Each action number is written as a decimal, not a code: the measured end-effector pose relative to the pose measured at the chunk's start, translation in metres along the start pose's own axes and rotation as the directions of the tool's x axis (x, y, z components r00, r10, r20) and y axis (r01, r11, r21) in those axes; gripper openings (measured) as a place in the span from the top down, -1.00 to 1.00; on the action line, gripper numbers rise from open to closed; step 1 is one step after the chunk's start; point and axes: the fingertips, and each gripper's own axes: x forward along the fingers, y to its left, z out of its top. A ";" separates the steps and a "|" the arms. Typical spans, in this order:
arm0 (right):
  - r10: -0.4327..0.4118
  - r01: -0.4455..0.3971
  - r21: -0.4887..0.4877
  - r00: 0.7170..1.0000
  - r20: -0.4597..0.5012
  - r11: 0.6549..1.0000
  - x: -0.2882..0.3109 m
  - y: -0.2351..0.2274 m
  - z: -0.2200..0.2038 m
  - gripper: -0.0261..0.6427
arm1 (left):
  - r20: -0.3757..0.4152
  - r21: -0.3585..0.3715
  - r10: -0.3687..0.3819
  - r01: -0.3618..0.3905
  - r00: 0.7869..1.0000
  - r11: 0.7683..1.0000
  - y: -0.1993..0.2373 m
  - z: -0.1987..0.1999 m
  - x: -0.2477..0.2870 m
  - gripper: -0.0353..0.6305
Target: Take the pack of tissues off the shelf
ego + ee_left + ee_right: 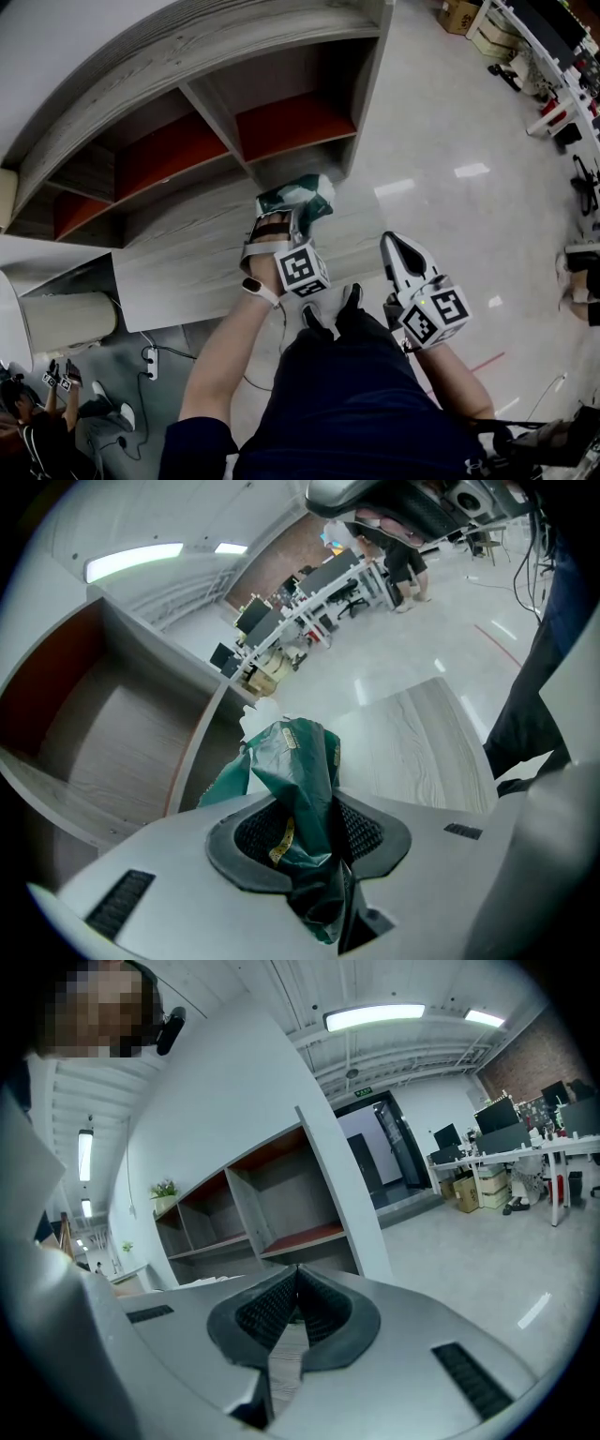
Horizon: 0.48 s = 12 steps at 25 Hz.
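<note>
The pack of tissues [302, 195], in a crumpled green wrapper, hangs in front of the shelf [187, 141], above the wood-grain ledge [178, 258] at its foot. My left gripper [284, 217] is shut on it. In the left gripper view the green pack [298, 771] is pinched between the black pads and sticks out past them, with an open compartment [103, 724] to the left. My right gripper [395, 244] hangs to the right over the floor, shut, holding nothing. In the right gripper view its jaws [296, 1277] meet at the tips, with the shelf [281, 1199] beyond.
The shelf has several compartments with red floors [291, 127]. A power strip [151, 361] lies on the floor at the lower left beside a white cylinder [66, 321]. Office desks and chairs [553, 56] stand at the far right. Another person's shoes [581, 262] show at the right edge.
</note>
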 end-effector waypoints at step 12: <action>-0.014 0.015 0.017 0.999 -0.036 1.000 0.007 -0.017 -0.010 0.89 | -0.012 -0.019 -0.033 0.033 0.999 0.999 -0.024 -0.014 0.046 0.51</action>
